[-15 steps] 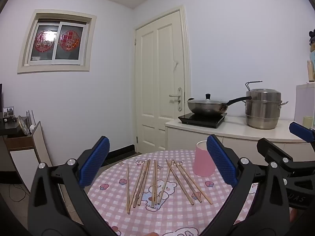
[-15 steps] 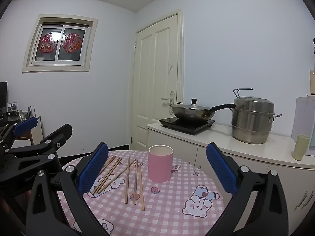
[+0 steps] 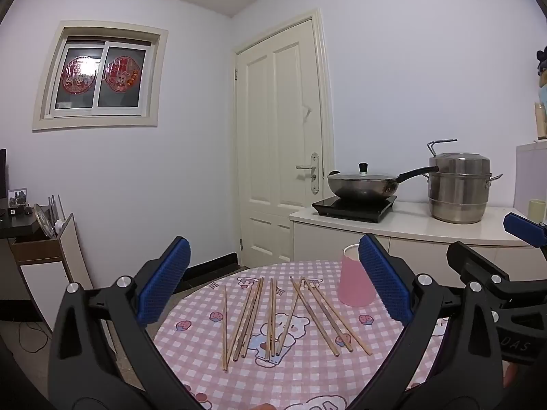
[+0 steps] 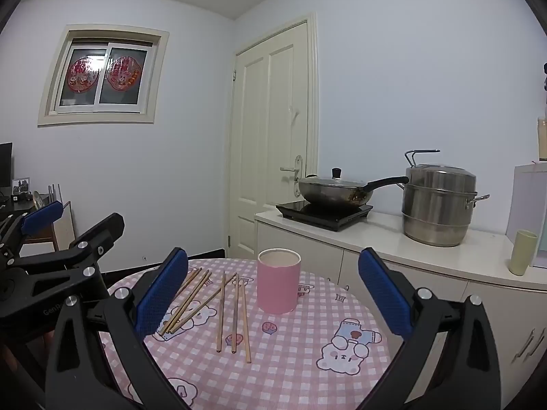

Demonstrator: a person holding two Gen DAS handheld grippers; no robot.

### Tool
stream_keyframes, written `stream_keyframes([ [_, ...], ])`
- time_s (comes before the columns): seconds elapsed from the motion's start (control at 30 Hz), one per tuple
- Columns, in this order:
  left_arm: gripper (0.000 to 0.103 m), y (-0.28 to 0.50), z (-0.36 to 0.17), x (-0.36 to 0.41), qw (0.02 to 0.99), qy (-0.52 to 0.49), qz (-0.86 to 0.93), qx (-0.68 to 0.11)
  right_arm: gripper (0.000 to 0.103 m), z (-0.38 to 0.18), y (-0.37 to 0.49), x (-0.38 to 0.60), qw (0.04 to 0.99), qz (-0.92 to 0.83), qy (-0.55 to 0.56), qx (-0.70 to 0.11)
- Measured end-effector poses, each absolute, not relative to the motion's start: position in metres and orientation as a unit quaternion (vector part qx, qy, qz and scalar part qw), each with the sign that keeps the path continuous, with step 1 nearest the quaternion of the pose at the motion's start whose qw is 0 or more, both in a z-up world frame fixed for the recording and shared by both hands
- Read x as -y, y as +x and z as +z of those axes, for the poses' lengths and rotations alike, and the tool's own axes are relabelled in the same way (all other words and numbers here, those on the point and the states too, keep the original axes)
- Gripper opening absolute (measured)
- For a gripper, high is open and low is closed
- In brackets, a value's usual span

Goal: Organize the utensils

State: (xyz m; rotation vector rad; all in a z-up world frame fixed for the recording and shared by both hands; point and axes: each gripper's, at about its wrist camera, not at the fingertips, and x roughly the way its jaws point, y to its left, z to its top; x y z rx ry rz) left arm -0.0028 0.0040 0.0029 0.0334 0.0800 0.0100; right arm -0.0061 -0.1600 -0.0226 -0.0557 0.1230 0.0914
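Left gripper [image 3: 273, 294] and right gripper [image 4: 273, 294]: both wide open, nothing held, above near table edge. Vs 0.5 s ago: framing approx. same, no real approach. Chopsticks [image 3: 273, 314] loose on table [image 3: 307, 376], unmoved; pink cup [image 4: 278, 285] upright just beyond, looks empty. Judgement: task not started; first pick pending.

A: Chopsticks [image 3: 271, 317] counted?
B: Approx. 10 are seen; they overlap, so the exact no. can't be told.
A: Cups?
B: 1 pink cup [image 3: 354, 283] is counted, at 1 o'clock. Also 1 wok [image 3: 362, 188], 1 steamer pot [image 3: 458, 191].
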Motion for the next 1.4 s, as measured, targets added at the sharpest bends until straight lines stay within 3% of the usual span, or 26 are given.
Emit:
stream_keyframes([
  [1.4,0.097,0.003,-0.0025,-0.0015,0.999,0.02,0.01,-0.038,0.096,-0.0282,0.0002,0.1593,0.996,0.05,-0.025,-0.068],
])
